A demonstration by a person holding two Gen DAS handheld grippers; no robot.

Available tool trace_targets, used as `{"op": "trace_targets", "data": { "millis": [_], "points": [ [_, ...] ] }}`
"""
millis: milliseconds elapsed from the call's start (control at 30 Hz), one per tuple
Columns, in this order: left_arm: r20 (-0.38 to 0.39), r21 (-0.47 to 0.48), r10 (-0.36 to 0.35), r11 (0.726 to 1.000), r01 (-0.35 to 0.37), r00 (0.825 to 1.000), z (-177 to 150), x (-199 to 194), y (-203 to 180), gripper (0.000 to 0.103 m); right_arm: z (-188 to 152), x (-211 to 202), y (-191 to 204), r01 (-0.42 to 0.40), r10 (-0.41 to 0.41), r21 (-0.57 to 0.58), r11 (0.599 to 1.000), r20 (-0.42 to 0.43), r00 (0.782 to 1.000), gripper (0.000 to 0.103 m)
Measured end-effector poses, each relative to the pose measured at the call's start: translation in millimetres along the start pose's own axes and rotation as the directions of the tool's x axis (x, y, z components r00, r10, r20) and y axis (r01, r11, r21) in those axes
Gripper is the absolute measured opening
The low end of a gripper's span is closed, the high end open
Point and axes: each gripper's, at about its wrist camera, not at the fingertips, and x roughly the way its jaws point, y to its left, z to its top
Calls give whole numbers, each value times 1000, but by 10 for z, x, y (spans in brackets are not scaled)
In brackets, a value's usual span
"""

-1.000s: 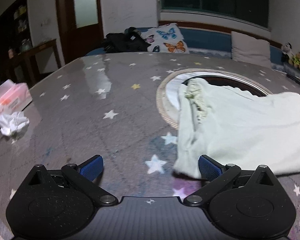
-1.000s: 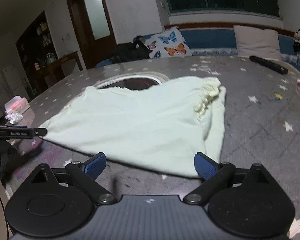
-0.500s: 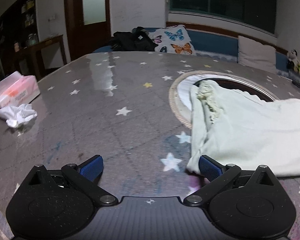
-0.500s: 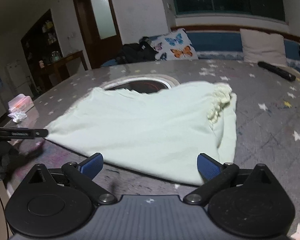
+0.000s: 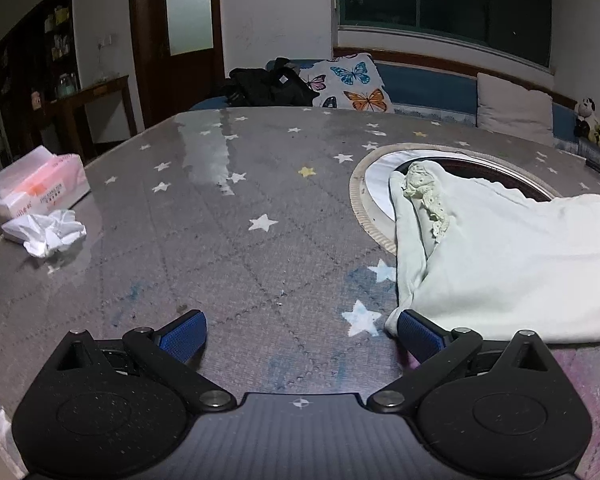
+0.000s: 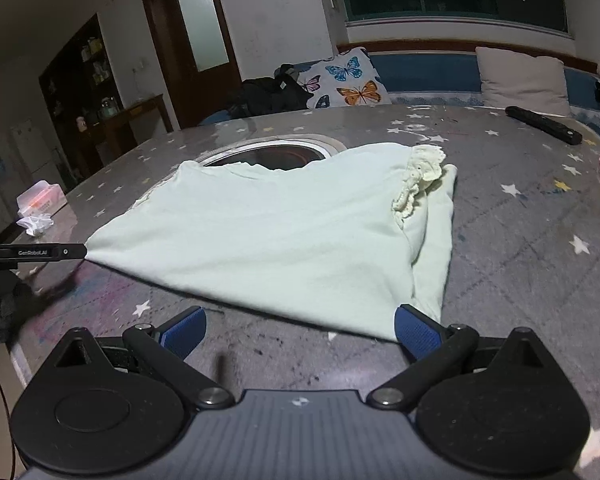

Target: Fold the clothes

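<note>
just then, the pale mint-green cotton garment (image 6: 284, 236) lay spread flat on the grey star-printed table cover (image 5: 228, 248), its far edge draped over the round metal-rimmed opening (image 5: 384, 168) in the table's middle. a frilled cream lace trim (image 6: 418, 178) sat bunched on a folded sleeve at one side of the cloth.

the left gripper (image 5: 302, 330) had its blue ribbed fingers (image 5: 182, 336) spread wide apart, holding nothing; its right pad stood just beside the garment's near corner, possibly touching it, though the view was too low to be sure. the right gripper (image 6: 300, 330) was likewise spread and empty, low at the garment's near hem, with one pad at the cloth's corner under the folded sleeve.

from the right wrist view, the left tool's black finger reached the opposite corner of the garment.

a pink tissue box (image 5: 40, 190) and a crumpled white tissue (image 5: 50, 232) sat well apart at the table's left edge. a black remote control (image 6: 542, 124) lay near the far right side.
</note>
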Motion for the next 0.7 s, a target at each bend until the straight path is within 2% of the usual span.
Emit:
{"op": "trace_targets", "data": {
  "millis": [167, 300, 467, 700],
  "points": [
    [-2, -3, 9, 1000, -9, 1000, 10, -17, -9, 103, 8, -150, -60, 58, -58, 2, 998, 22, 998, 102],
    [-4, -2, 12, 1000, -12, 1000, 18, -8, -29, 103, 94, -192, -96, 41, -43, 23, 999, 56, 997, 102],
    [-8, -2, 13, 1000, -13, 1000, 4, -4, -17, 103, 117, -2, -21, 1, -1, 16, 1000, 36, 999, 102],
    [-20, -20, 19, 1000, -20, 1000, -12, 26, 46, 103, 28, -9, -113, 42, -42, 26, 999, 10, 999, 102]
  ]
}}
